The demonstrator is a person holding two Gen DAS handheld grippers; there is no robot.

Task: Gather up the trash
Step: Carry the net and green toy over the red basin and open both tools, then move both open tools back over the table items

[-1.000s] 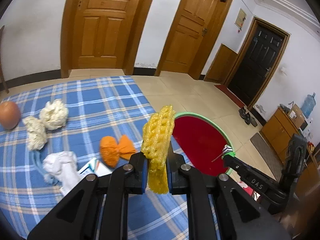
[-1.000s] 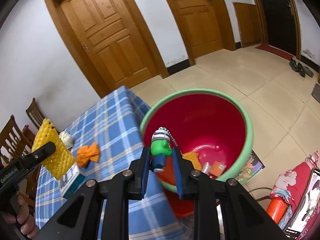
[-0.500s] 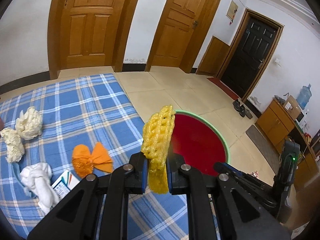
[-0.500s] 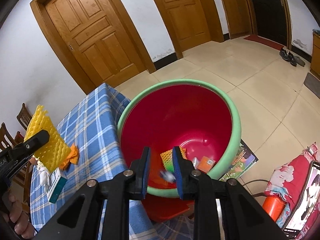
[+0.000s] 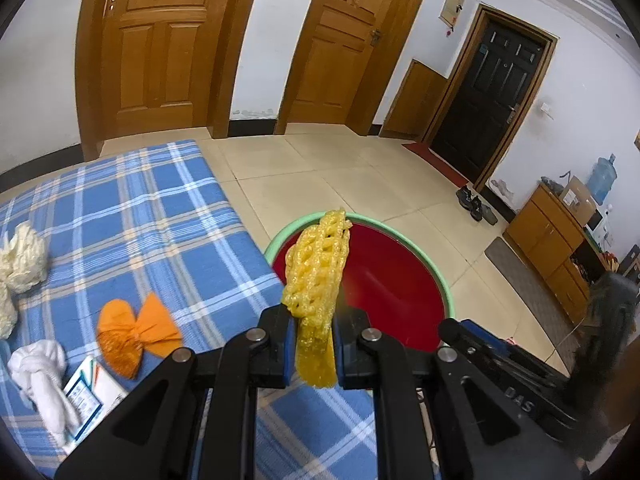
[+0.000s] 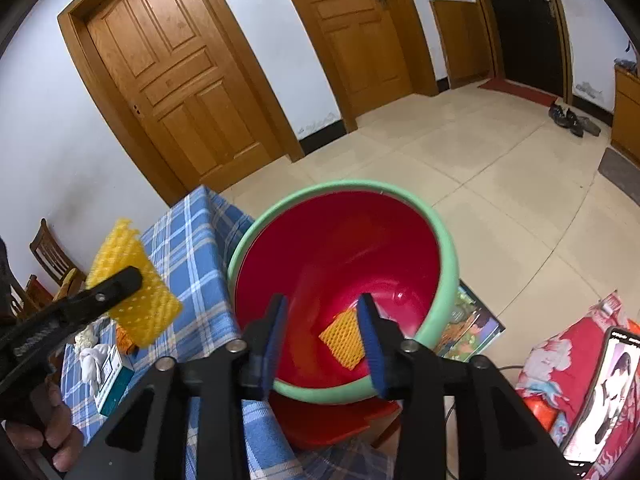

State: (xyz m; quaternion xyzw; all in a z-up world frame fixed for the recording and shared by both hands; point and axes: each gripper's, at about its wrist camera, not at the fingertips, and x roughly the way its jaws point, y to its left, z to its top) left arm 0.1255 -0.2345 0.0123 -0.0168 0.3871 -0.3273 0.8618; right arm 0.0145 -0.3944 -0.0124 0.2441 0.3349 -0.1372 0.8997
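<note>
My left gripper (image 5: 313,354) is shut on a yellow foam net (image 5: 316,272) and holds it upright at the table's edge, just short of the red bin with a green rim (image 5: 404,292). The net also shows in the right wrist view (image 6: 132,288). My right gripper (image 6: 322,340) is open and empty above the bin (image 6: 444,264). An orange foam net (image 6: 346,338) lies in the bin's bottom. On the blue plaid tablecloth (image 5: 132,220) lie an orange wrapper (image 5: 134,330), a white crumpled tissue (image 5: 40,372), a small carton (image 5: 90,394) and cream paper balls (image 5: 22,256).
The bin stands on a red stool (image 6: 320,420) beside the table. Wooden doors (image 5: 160,48) line the far wall. A wooden chair (image 6: 50,252) stands at the table's far side. A cabinet (image 5: 556,248) and shoes (image 5: 474,204) are at the right. A magazine (image 6: 468,324) lies on the floor.
My right gripper let go of the green striped item into the bin and opened. My left gripper carried the yellow net rightward toward the bin.
</note>
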